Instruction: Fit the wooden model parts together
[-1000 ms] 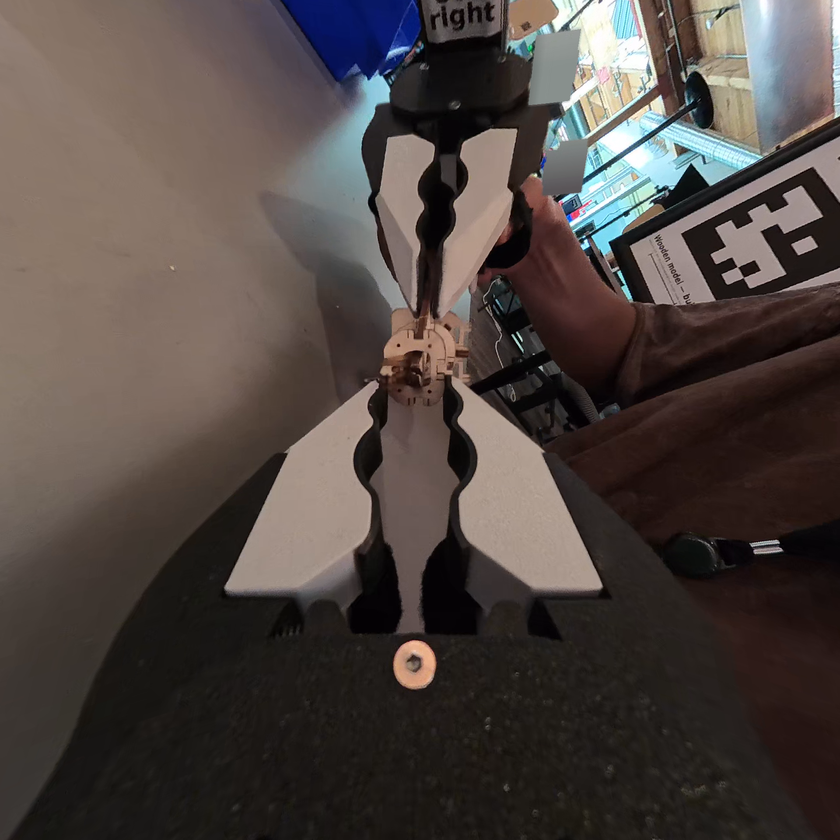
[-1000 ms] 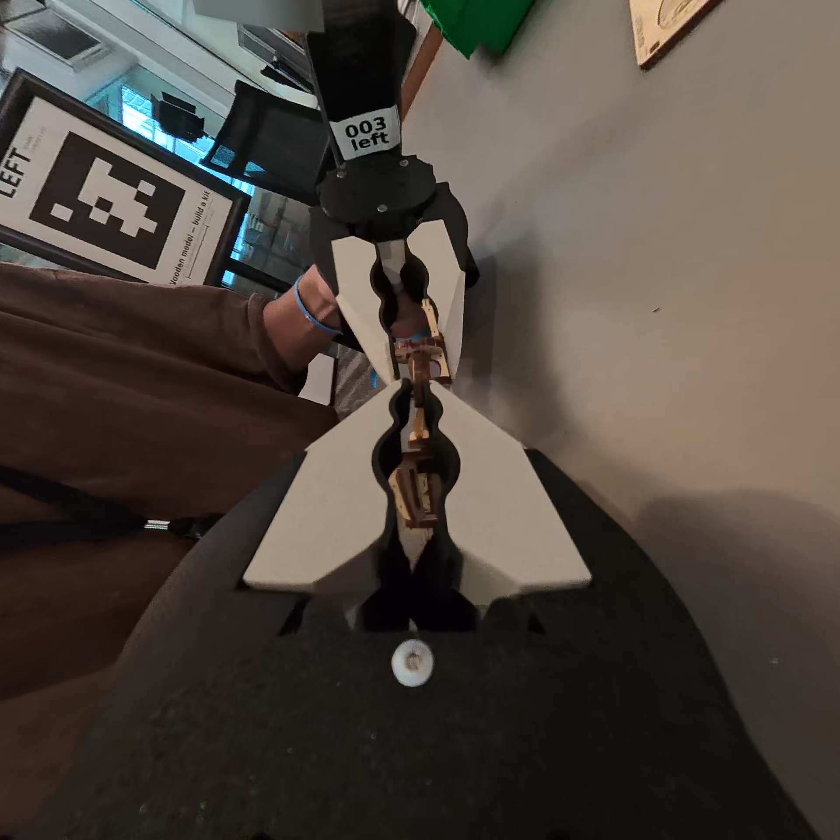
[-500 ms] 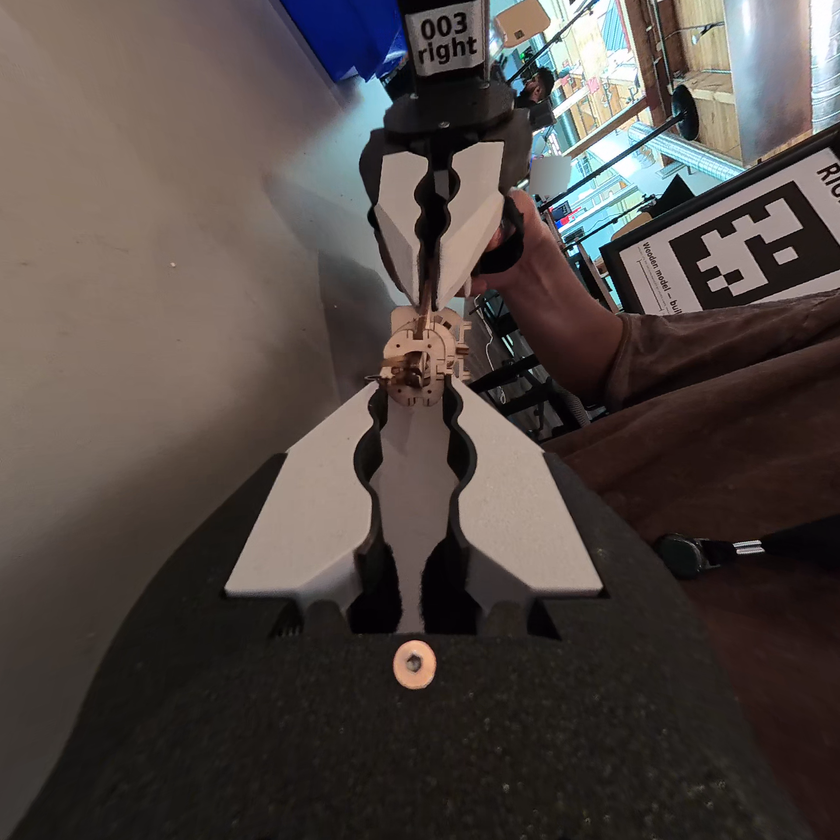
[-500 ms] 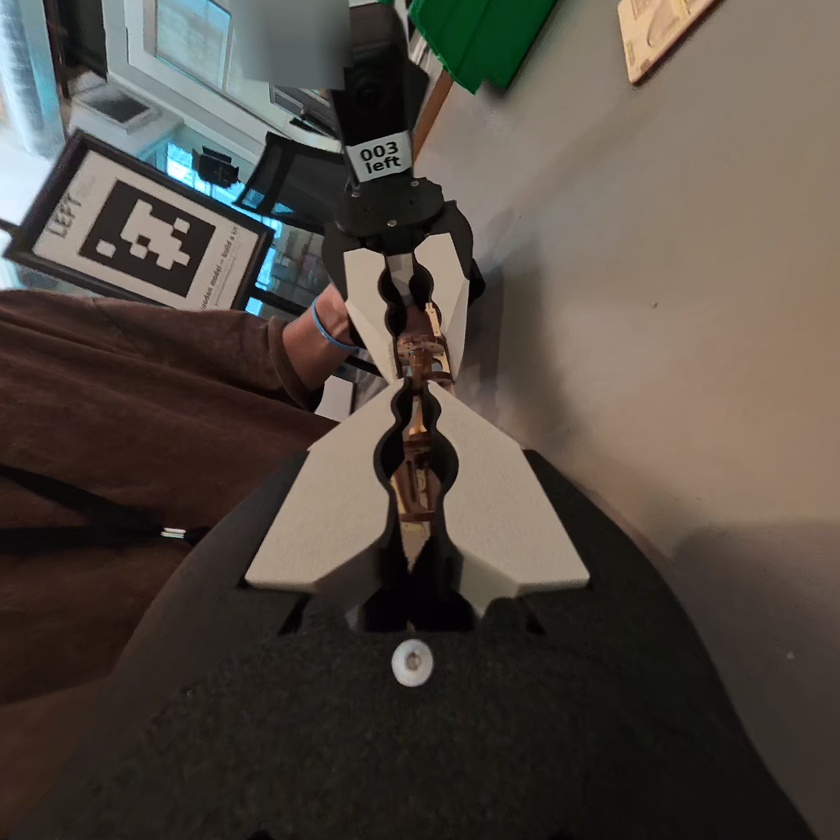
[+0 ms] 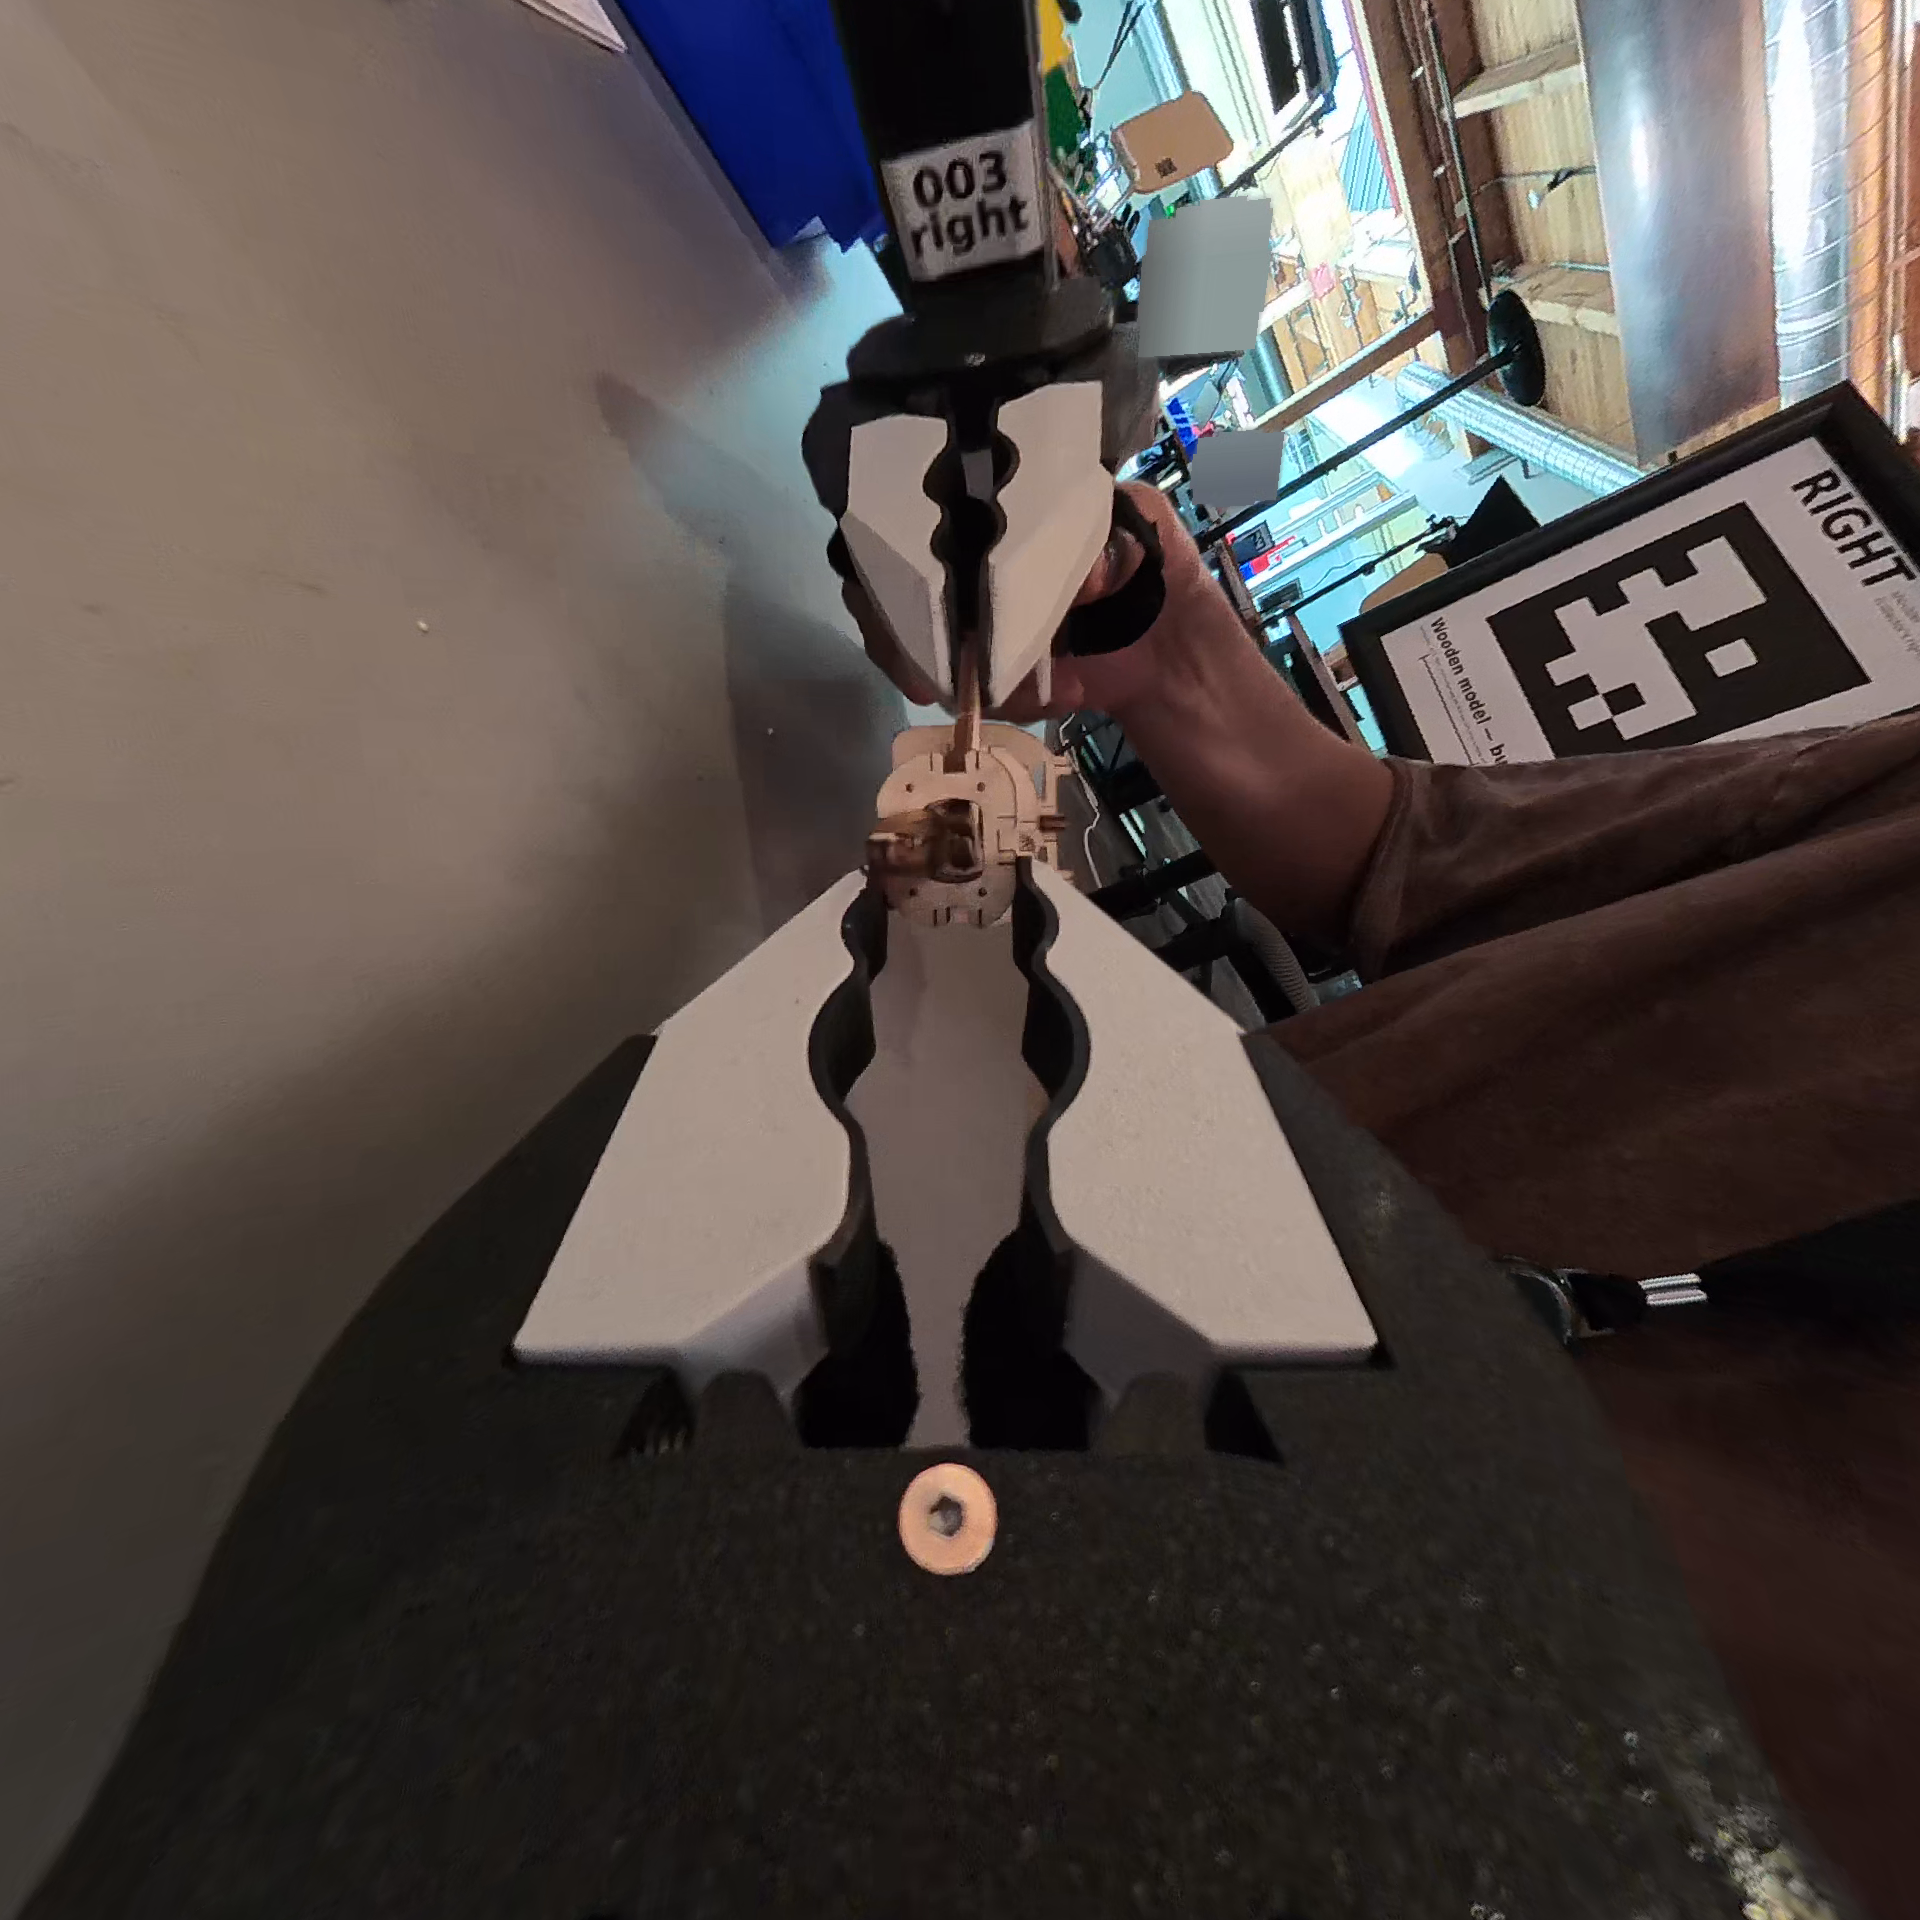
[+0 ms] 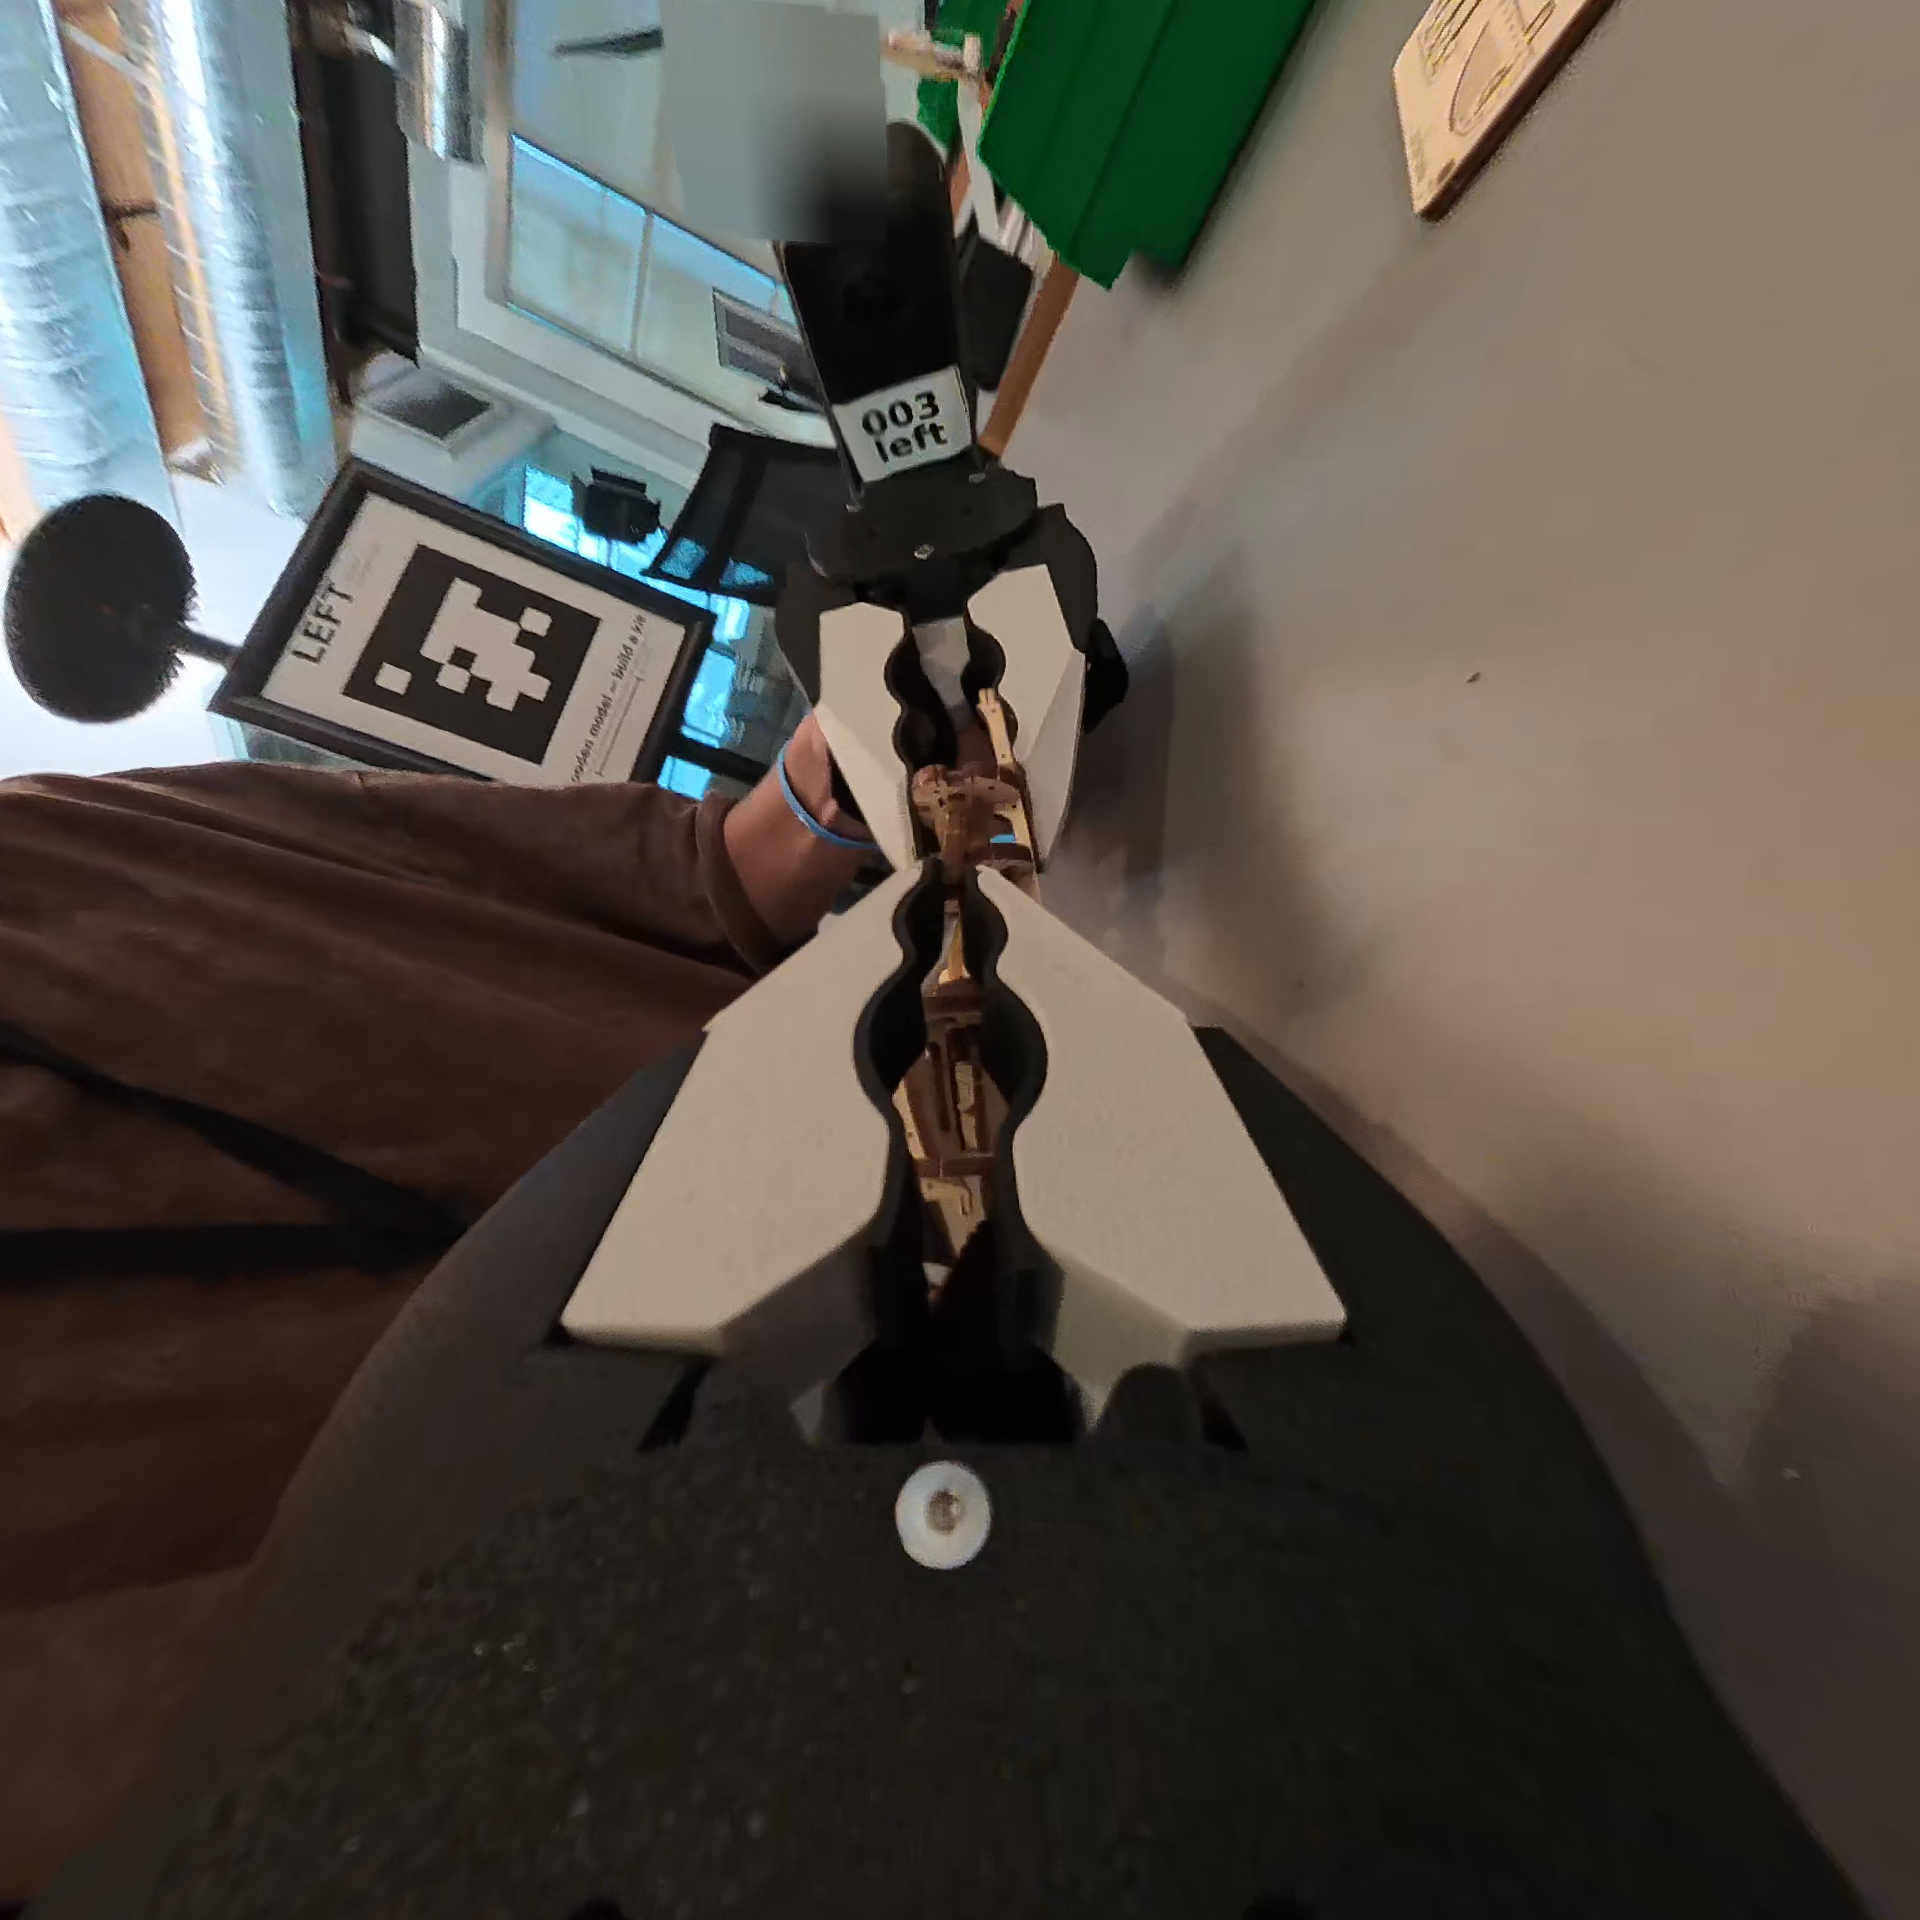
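My left gripper [image 5: 951, 894] is shut on a small round wooden model assembly [image 5: 948, 844], gripped at its fingertips. Facing it tip to tip, my right gripper [image 5: 971, 712] is shut on a thin wooden strip [image 5: 966, 727] that meets the top of the assembly. In the right wrist view, my right gripper [image 6: 951, 883] holds the long thin wooden part [image 6: 951, 1101] between its fingers. The part runs forward into the assembly [image 6: 971, 805] held by the left gripper [image 6: 977, 847]. Both are held in the air beside the grey table [image 5: 312, 623].
A blue bin [image 5: 748, 125] and a green bin [image 6: 1122, 125] stand at the far table edge. A flat wooden sheet [image 6: 1486, 94] lies on the table [image 6: 1558, 727]. Framed marker boards [image 5: 1662, 613] [image 6: 457, 665] stand behind. Brown sleeves [image 5: 1610, 935] fill the body side. The grippers are tip to tip, or close to it.
Both views have swung and the opposite gripper now shows more of its body, slightly farther back. The parts stay touching and both grips are unchanged.
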The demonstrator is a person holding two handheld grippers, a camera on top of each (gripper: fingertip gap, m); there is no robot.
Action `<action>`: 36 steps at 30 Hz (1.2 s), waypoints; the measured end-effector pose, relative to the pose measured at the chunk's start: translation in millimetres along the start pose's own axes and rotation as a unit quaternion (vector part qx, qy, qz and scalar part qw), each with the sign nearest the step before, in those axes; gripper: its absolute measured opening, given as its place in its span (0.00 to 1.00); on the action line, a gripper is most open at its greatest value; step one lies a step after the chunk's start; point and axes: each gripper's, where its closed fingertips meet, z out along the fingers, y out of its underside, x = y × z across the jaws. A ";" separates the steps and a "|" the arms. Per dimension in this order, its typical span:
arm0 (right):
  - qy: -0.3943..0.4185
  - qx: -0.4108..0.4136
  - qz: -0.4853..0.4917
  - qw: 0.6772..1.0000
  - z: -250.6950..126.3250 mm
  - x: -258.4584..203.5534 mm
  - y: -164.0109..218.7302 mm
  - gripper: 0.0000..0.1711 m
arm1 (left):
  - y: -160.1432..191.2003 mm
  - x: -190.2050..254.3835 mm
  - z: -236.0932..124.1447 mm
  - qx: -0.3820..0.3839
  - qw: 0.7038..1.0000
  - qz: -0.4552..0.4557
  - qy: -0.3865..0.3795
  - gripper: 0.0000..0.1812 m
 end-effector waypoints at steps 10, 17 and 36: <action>0.023 -0.010 -0.075 0.997 -1.6 -7.9 -2.0 0.01 | -5.1 8.6 5.3 0.016 0.999 -0.023 0.035 0.11; 0.035 -0.105 -0.017 0.994 -0.5 -1.4 19.3 0.01 | -7.0 1.9 3.1 0.022 0.999 -0.033 0.019 0.11; 0.064 -0.136 -0.063 0.987 -3.7 -0.8 18.9 0.01 | -4.5 1.6 1.9 0.015 0.999 -0.027 0.019 0.11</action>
